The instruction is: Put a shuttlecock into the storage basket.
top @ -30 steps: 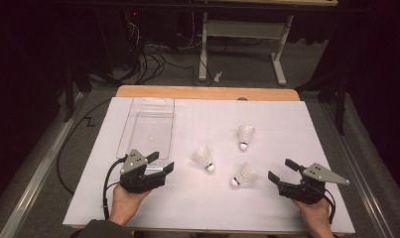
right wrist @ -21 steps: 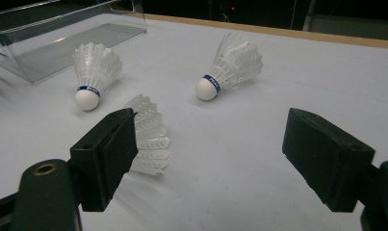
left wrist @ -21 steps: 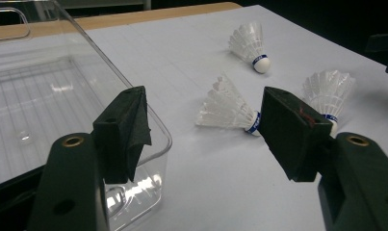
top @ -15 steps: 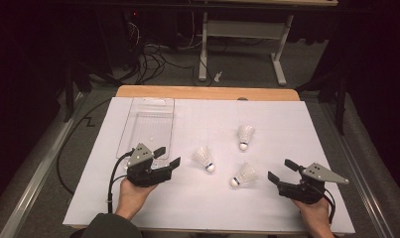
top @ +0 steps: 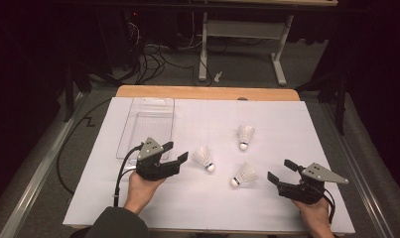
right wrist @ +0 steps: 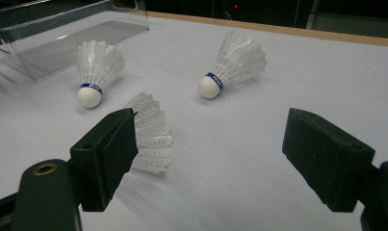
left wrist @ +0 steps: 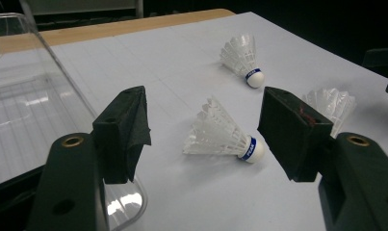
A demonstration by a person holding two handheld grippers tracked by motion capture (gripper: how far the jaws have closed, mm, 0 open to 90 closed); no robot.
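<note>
A white sheet [top: 187,208] is spread over the table, whose wooden edge [top: 207,92] is seen along the far side. On the sheet's left part a clear plastic tray [top: 149,124] is laid, empty as far as can be seen. The left gripper [top: 176,157] is held just off the tray's near end, jaws spread wide and nothing clasped; in the left gripper view the tray's corner is seen by the left-hand jaw. The right gripper [top: 278,171] is held near the sheet's near right corner, jaws likewise wide apart and empty.

Three shuttlecocks are lain on their sides on the sheet. The nearest shuttlecock [left wrist: 224,134] is framed between the left gripper's jaws, just ahead of them and untouched, cork to the right in that view. A second shuttlecock [top: 243,175] is found just beside the right gripper's left-hand jaw. The farthest shuttlecock [top: 244,136] is placed beyond both, toward the middle.
</note>
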